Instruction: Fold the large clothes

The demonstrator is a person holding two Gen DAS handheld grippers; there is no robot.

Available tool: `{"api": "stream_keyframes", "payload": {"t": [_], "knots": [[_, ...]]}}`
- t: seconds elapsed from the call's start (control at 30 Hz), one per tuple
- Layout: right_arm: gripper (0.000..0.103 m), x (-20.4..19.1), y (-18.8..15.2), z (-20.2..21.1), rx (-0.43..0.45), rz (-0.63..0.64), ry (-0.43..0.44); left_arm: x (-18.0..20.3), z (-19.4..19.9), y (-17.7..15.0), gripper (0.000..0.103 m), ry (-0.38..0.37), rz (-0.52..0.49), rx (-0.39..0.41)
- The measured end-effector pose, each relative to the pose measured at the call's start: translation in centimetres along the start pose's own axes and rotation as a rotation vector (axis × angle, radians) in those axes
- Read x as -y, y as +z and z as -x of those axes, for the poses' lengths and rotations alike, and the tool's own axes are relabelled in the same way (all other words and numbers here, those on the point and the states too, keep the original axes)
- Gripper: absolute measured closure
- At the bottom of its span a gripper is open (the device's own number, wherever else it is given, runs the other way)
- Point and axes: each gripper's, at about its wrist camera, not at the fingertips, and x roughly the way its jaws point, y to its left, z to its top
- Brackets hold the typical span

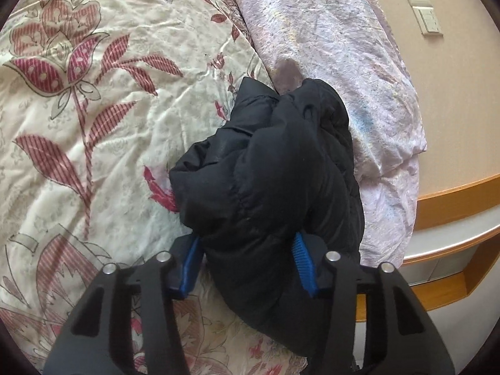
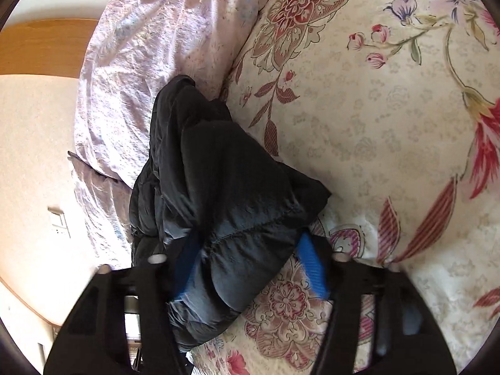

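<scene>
Black plastic linkage arms studded with round silver pins are carrying ribbed blue finger pads on the left gripper [image 1: 248, 261] and right gripper [image 2: 250, 265].

Both grippers are clamping bunched folds of the black puffer jacket [image 1: 268, 168].

The left gripper [image 1: 250, 259] is reaching forward with its black linkage arms spread at the bottom of its wrist view, its blue pads [image 1: 304, 265] pressing a thick wad of the jacket from both sides. The right gripper [image 2: 247, 265] is doing likewise, its blue pads [image 2: 314, 268] squeezing a quilted fold, the left pad partly hidden behind fabric and its near linkage looking blurred.
</scene>
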Motion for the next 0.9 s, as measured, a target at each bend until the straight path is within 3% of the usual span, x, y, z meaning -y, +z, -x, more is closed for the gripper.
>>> {"api": "stream_keyframes", "payload": {"t": [0.07,0.17,0.37,0.5,0.57,0.63,0.77,0.83,0.87,0.9], "knots": [[0.073,0.0,-0.2,0.6,0.008,0.021,0.020,0.0,0.1,0.1,0.075,-0.036,0.020,-0.002],[0.083,-1.3,-0.8,1.4,0.011,0.078,0.037,0.7,1.0,0.2,0.085,-0.056,0.003,0.021],[0.086,-3.3,-4.0,3.4,-0.077,0.212,0.087,0.4,5.6,1.4,0.088,-0.092,-0.022,0.085],[0.086,-3.6,-7.9,4.5,-0.192,0.342,0.078,-2.9,10.8,1.9,0.088,-0.077,-0.005,0.109],[0.085,-3.3,-10.0,4.8,-0.246,0.397,0.062,-4.5,12.5,1.8,0.088,-0.049,0.007,0.113],[0.080,-3.7,-11.6,5.3,-0.278,0.517,-0.011,-5.7,13.9,1.5,0.086,-0.023,0.001,0.118],[0.054,-5.0,-12.3,7.1,-0.211,0.659,-0.150,-5.9,14.0,1.3,0.067,0.067,-0.061,0.114],[0.040,-6.2,-12.1,9.1,-0.032,0.725,-0.283,-5.5,13.9,1.3,0.052,0.082,-0.100,0.116],[0.040,-6.9,-12.1,9.9,0.053,0.758,-0.329,-5.4,13.8,1.3,0.039,0.093,-0.114,0.117],[0.040,-7.9,-12.3,10.6,0.137,0.795,-0.364,-5.2,13.7,1.3,0.033,0.098,-0.132,0.120]]}}
